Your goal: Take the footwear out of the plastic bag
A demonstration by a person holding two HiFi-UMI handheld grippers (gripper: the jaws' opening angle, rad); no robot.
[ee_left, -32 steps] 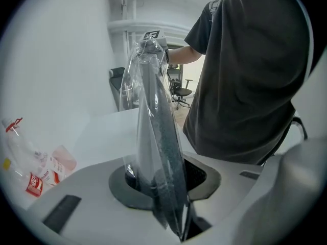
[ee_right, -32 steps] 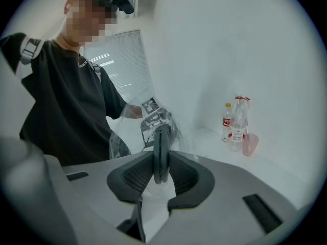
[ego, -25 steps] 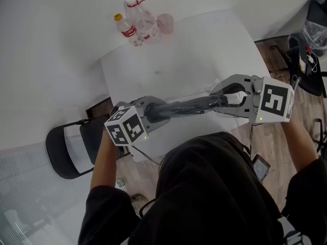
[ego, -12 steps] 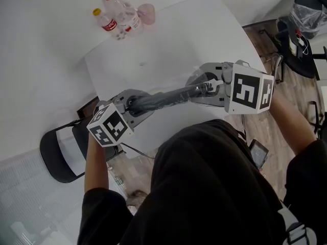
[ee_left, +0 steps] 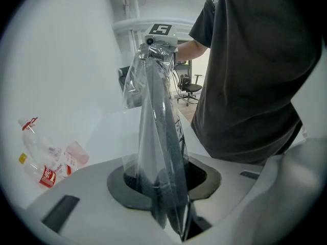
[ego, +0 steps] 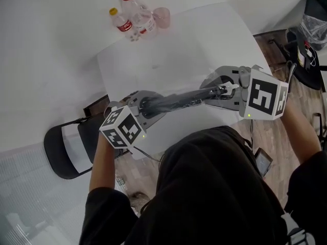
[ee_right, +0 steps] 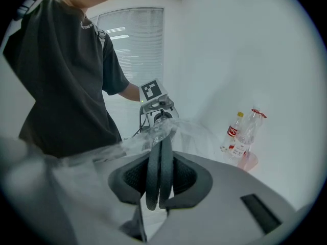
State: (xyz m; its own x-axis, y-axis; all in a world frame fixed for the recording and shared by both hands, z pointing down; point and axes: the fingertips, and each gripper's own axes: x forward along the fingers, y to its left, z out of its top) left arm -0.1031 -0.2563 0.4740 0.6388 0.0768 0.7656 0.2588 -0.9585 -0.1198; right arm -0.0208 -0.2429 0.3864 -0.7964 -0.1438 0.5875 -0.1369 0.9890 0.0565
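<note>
Footwear [ego: 176, 102]: dark flat pair inside a clear plastic bag [ee_left: 134, 86], held above the white table [ego: 179, 50] between both grippers. Left gripper [ego: 140, 106]: clamped on the bag's left end with the pair inside. Right gripper [ego: 220, 91]: jaws have just been closing, pinching the pair's right end. Bottles [ego: 134, 18]: far left.

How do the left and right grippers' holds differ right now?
The left gripper pinches the clear plastic bag with the dark grey flat footwear inside; the right gripper clamps the footwear directly, bare between its jaws. The right gripper's jaws have just been closing; the left gripper's are shut on plastic. Each grips one end of the same footwear, held above the white table.
</note>
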